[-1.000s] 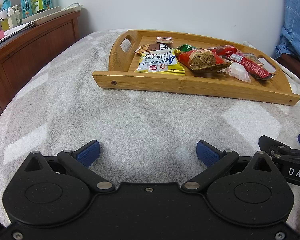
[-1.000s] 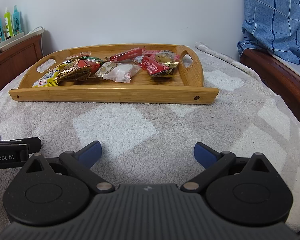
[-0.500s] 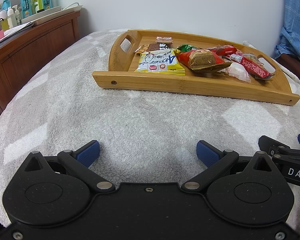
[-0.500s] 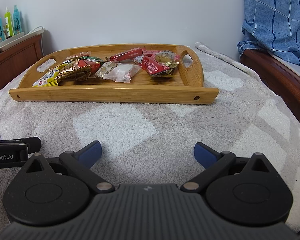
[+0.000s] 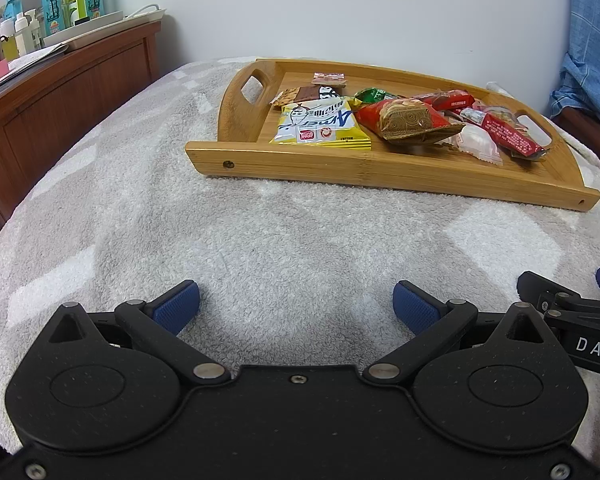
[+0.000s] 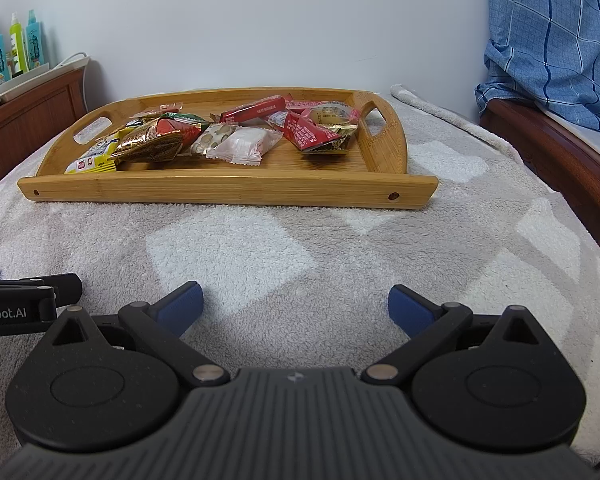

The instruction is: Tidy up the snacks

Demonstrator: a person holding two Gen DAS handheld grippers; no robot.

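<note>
Snacks (image 5: 384, 120) lie heaped in the wooden tray (image 5: 340, 166) well ahead of your left gripper (image 5: 296, 304), whose jaws stand wide and empty over the grey towel (image 5: 180, 220); grabbing into that overlapping pile could pinch two slippery wrappers together. From the right view, your right gripper (image 6: 296, 306) is equally wide and empty, the tray (image 6: 228, 190) sits on soft bedding that may let it tip or slide, with a wooden cabinet (image 6: 28, 120) and blue cloth (image 6: 548, 32) flanking.

Left gripper (image 5: 296, 304) hovering spread wide over grey towel (image 5: 260, 240), wooden tray (image 5: 340, 166) sitting ahead holding snack packets (image 5: 404, 120), yellow packet (image 5: 320, 128) lying nearest.
</note>
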